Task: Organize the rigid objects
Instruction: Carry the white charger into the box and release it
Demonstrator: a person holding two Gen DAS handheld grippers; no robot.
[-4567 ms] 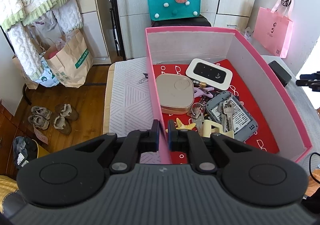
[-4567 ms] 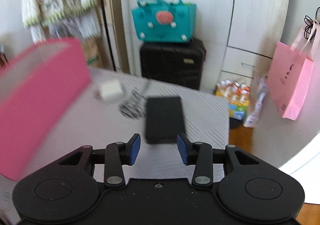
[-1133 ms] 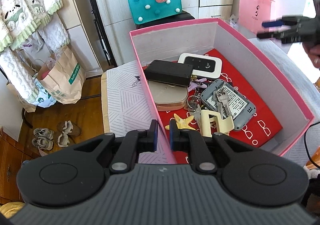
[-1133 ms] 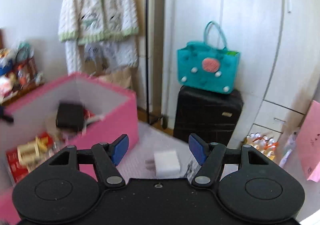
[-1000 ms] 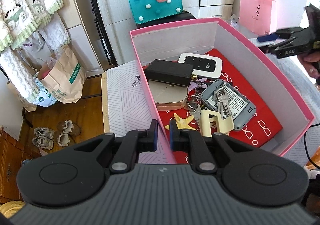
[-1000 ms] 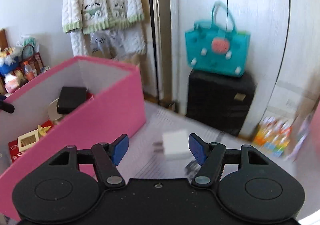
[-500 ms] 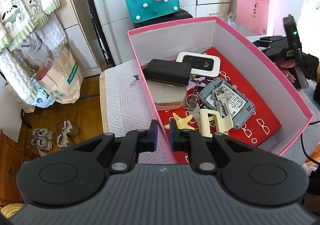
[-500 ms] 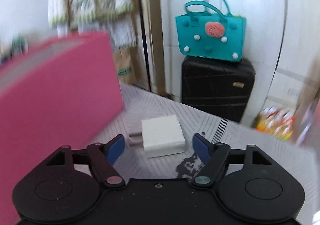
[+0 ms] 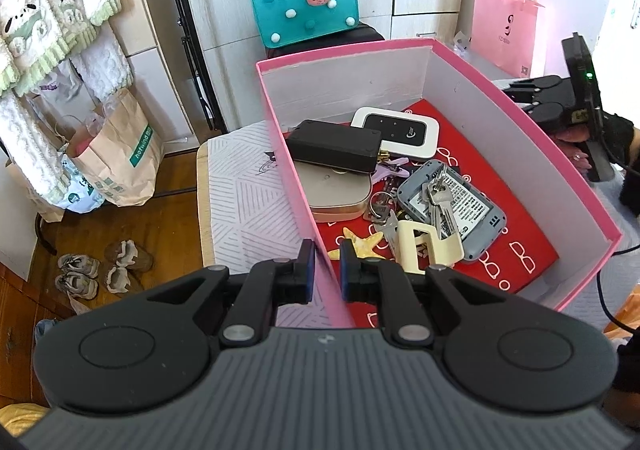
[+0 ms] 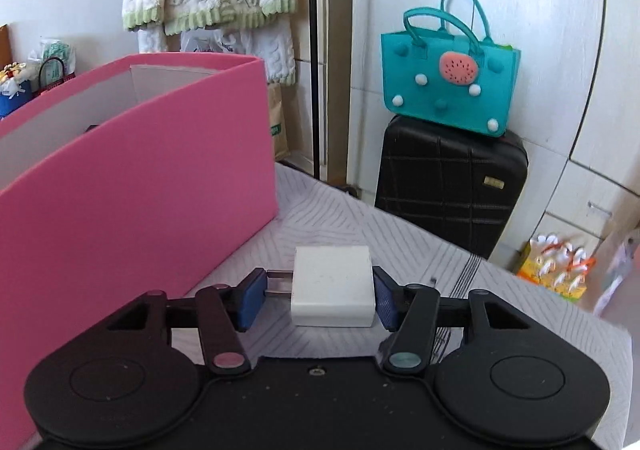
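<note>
My left gripper is shut on the near left wall of the pink box. Inside lie a black power bank, a white router, a beige case, a grey device under keys, a starfish and a cream clip. To the right of the box, a white charger lies on the striped cloth. My right gripper is closing on it: one pad meets its body, the other its prongs.
A teal bag sits on a black suitcase beyond the table's far edge. A pink gift bag hangs at the right. A paper bag and shoes are on the floor left. A black cable runs beside the charger.
My right gripper sank to the cloth beside the box, and its jaws narrowed from wide apart to either end of the white charger. My left gripper kept still on the box wall.
</note>
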